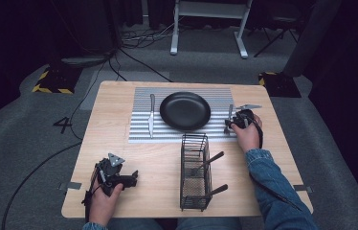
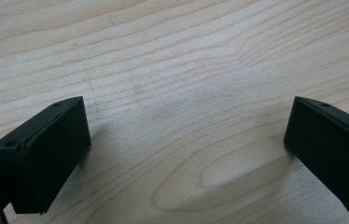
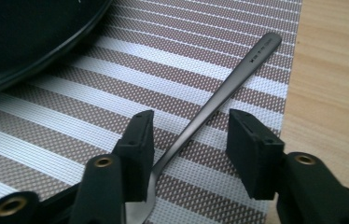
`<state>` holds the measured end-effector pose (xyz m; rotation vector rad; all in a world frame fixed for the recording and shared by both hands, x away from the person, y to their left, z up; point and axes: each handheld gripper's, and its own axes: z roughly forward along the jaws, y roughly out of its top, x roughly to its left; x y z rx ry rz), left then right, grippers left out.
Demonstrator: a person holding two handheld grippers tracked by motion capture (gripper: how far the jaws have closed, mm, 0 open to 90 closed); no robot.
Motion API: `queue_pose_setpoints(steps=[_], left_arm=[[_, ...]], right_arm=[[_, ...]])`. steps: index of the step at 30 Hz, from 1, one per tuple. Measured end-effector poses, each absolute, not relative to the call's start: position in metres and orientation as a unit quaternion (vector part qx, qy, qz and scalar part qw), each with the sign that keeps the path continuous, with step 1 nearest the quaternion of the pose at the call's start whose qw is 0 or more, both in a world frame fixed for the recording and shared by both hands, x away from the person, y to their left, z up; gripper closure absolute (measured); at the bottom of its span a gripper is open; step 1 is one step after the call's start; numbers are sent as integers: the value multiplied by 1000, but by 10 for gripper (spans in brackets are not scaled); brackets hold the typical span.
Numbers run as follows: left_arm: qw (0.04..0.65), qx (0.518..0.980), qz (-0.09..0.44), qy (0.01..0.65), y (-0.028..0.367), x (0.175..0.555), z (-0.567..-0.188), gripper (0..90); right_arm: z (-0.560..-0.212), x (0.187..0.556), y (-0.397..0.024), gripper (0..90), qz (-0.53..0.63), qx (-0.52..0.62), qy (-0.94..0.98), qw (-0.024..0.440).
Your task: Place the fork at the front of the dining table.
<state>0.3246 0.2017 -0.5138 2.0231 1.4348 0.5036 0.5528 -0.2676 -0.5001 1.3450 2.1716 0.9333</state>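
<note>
A steel spoon (image 3: pixel 238 77) lies on the striped placemat (image 3: pixel 116 70), just right of the black plate (image 1: pixel 185 110). My right gripper (image 3: pixel 191 123) hangs low over that spoon (image 1: pixel 229 116), jaws apart. The handle runs between them, close to the left jaw, and a gap shows at the right jaw. On the high view the right gripper (image 1: pixel 233 122) is at the mat's right edge, held by a hand in a denim sleeve. My left gripper (image 1: pixel 131 178) rests at the table's front left, wide open over bare wood (image 2: pixel 186 149). A knife (image 1: pixel 151 120) lies left of the plate.
A black wire basket (image 1: pixel 195 172) stands at the front middle of the table, with two dark-handled utensils (image 1: pixel 213 160) sticking out to its right. The plate's rim (image 3: pixel 23 32) is close on the left of the right gripper. Bare wood (image 3: pixel 336 70) borders the mat on the right.
</note>
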Motion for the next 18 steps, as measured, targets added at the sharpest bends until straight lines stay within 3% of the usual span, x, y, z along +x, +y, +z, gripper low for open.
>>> queue_pose_setpoints(steps=[7,18], left_arm=[[301,762,190,541,202,325,-514,5],[301,763,188,540,202,325,-514,2]], right_arm=[[-500,558,-260,675,338,475,784,214],[-502,566,-245,691,344,466,786,216]])
